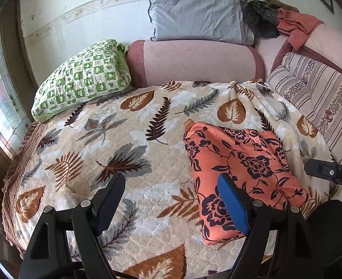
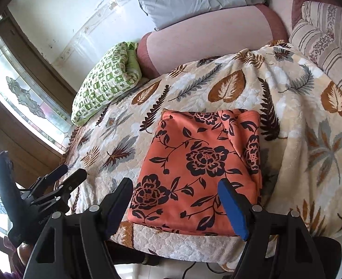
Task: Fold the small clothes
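Note:
An orange garment with a black flower print (image 1: 240,169) (image 2: 201,162) lies folded into a neat rectangle on the leaf-patterned bedspread (image 1: 115,139) (image 2: 299,139), close to the bed's front edge. My left gripper (image 1: 171,181) hovers open over the bedspread just left of the garment, its blue pad in front of the cloth's left side, nothing between its fingers. My right gripper (image 2: 175,183) hangs open above the garment's near edge, with no pad pressing on the cloth. Each gripper shows in the other's view: the right gripper (image 1: 329,172) at the right edge, the left gripper (image 2: 64,176) at the left.
A green checked pillow (image 1: 82,79) (image 2: 105,83) lies at the back left and a pink bolster (image 1: 194,62) (image 2: 212,37) behind the bedspread. Above the bolster sits a grey pillow (image 1: 199,14). A striped cushion (image 1: 317,93) is at the right. A window (image 2: 26,93) flanks the bed's left side.

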`<state>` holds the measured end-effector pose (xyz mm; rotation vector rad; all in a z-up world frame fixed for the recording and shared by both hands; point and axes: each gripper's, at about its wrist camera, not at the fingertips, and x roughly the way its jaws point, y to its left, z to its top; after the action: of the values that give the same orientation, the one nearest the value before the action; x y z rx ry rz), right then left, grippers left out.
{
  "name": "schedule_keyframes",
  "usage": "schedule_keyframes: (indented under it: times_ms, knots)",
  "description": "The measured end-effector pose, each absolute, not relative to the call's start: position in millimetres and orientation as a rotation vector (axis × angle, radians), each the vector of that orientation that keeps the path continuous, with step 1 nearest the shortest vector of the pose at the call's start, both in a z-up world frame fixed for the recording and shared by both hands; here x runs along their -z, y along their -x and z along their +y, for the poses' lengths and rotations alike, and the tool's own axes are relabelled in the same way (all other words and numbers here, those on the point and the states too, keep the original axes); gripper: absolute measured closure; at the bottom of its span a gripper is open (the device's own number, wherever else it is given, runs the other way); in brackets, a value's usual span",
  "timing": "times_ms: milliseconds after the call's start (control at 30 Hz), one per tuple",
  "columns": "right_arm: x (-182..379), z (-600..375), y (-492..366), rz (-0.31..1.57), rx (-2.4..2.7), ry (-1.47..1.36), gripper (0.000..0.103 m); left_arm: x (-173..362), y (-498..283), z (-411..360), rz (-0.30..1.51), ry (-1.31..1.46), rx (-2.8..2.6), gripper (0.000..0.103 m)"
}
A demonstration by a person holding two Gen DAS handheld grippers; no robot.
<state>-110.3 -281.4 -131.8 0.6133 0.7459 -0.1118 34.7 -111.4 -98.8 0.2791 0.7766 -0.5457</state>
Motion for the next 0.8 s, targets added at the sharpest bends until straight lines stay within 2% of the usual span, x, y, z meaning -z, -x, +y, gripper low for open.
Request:
schedule_keyframes:
  times_ms: [800]
  knots:
    - [134.6, -296.3, 118.0, 0.737, 0.116, -0.646, 0.024, 102.1, -31.6, -122.7, 0.778, -0.301, 0.547, 0.021]
